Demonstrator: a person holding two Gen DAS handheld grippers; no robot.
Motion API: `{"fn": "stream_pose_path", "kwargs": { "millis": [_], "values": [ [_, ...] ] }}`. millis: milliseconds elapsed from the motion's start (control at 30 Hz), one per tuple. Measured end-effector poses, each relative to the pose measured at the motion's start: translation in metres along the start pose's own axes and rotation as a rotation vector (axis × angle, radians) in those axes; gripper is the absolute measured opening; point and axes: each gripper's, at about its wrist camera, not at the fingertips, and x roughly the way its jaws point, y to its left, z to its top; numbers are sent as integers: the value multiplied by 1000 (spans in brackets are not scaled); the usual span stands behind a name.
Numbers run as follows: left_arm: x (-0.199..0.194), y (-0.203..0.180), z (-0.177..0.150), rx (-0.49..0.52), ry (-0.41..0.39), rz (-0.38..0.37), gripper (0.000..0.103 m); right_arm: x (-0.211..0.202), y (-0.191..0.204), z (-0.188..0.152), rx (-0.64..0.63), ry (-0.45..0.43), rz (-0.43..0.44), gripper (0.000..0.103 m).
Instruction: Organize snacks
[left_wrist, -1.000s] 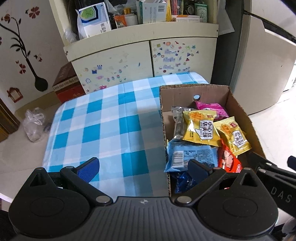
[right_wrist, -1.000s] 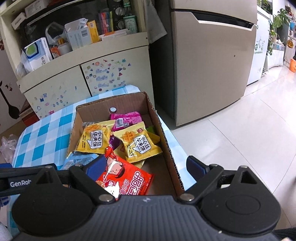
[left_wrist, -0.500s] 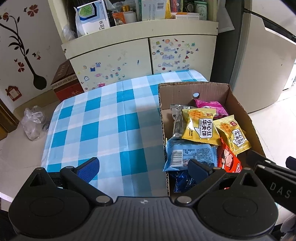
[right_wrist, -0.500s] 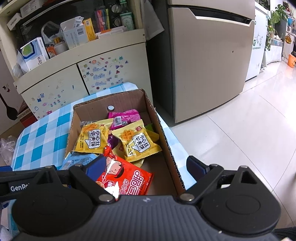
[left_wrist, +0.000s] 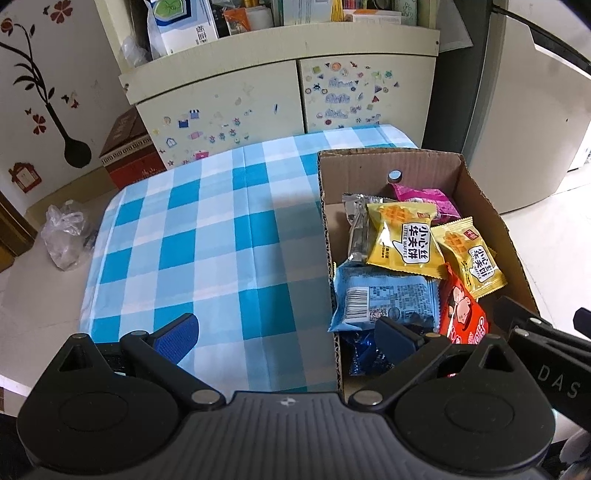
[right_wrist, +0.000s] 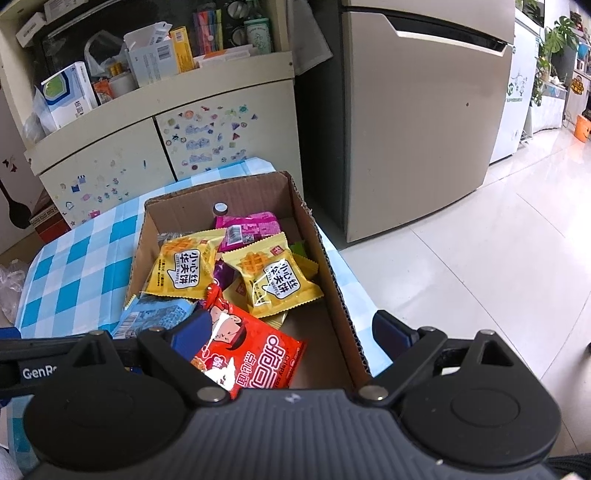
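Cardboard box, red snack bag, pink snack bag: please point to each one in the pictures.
cardboard box (right_wrist: 325, 280): right wrist view, on its right wall.
red snack bag (right_wrist: 258, 350): right wrist view, on its printed front.
pink snack bag (left_wrist: 428, 201): left wrist view, on its upper face.

The checked desk (left_wrist: 207, 236) lies bare left of the cardboard box (left_wrist: 327, 236), giving open passage. The box's upright walls fence the snack packets (right_wrist: 184, 271); a sticker-covered cabinet (left_wrist: 229, 107) blocks the far edge.
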Motion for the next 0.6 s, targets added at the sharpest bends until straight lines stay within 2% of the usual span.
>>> {"fn": "stream_pose_path", "kwargs": {
  "millis": [200, 600],
  "values": [
    [5, 1, 3, -2, 39, -11, 103, 2, 0, 1, 2, 17, -3, 94],
    [20, -2, 15, 27, 124, -36, 103, 16, -4, 7, 51, 117, -6, 94]
  ]
}}
